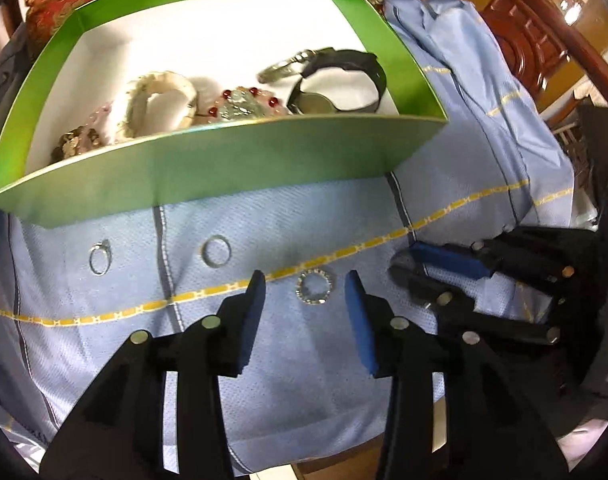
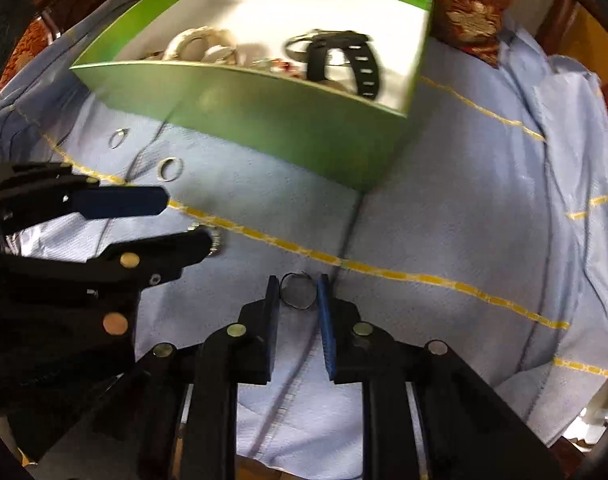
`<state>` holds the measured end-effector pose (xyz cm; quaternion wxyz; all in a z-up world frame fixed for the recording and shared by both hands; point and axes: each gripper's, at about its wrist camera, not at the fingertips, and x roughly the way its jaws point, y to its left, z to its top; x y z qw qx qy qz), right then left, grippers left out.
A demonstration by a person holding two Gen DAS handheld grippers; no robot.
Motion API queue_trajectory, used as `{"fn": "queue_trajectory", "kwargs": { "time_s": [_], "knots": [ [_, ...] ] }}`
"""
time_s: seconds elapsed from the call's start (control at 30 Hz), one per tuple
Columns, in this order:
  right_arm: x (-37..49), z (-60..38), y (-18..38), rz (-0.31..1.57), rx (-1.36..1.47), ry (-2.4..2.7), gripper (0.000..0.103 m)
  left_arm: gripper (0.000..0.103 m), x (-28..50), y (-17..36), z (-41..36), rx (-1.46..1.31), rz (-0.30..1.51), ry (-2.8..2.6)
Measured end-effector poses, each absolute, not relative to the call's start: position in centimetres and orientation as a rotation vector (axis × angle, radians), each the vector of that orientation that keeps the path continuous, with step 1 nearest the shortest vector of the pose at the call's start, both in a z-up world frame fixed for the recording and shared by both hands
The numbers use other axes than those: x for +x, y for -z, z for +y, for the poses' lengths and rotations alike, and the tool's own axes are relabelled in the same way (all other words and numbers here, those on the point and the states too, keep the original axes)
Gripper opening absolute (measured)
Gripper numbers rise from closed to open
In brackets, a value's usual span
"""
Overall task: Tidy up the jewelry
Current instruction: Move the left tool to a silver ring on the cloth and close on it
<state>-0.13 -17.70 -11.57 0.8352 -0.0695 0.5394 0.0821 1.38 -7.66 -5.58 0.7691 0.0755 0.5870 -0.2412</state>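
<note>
Green box (image 1: 223,160) of perhaps five pieces, three rings on cloth (image 1: 444,160), left hand-held gripper (image 1: 306,292) wide, right hand-held gripper (image 2: 299,292) gripping fourth ring (image 2: 297,292).

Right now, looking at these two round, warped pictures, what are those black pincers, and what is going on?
They are hand-held two-finger grippers, one per hand; no robot. Each picture comes from a camera riding on one gripper.

Left view: the left gripper is open around a sparkly stone-set ring lying on the pale blue cloth.

Right view: the right gripper brackets a thin dark ring; whether it is gripped is unclear.

Two plain silver rings lie nearby. The green cardboard box holds bracelets and a black wristwatch.
</note>
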Motion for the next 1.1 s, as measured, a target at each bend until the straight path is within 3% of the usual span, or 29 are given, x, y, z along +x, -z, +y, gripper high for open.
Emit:
{"fn": "queue_trajectory", "kwargs": {
  "time_s": [0.23,0.4,0.73,1.1],
  "knots": [
    [0.2,-18.8,11.7,1.149,-0.129,-0.146,0.019,0.043,1.3,7.2,-9.5,0.217,1.286,0.505],
    [0.3,-18.7,11.8,1.147,-0.131,-0.148,0.019,0.021,1.3,7.7,-10.1,0.301,1.249,0.450],
    [-0.8,-19.2,10.8,1.116,-0.126,-0.173,0.019,0.021,1.8,5.6,-8.2,0.264,1.188,0.388],
    [-2.3,-17.7,7.5,0.945,-0.174,-0.221,0.019,0.021,1.7,3.6,-5.7,0.246,1.137,0.359]
  ]
}}
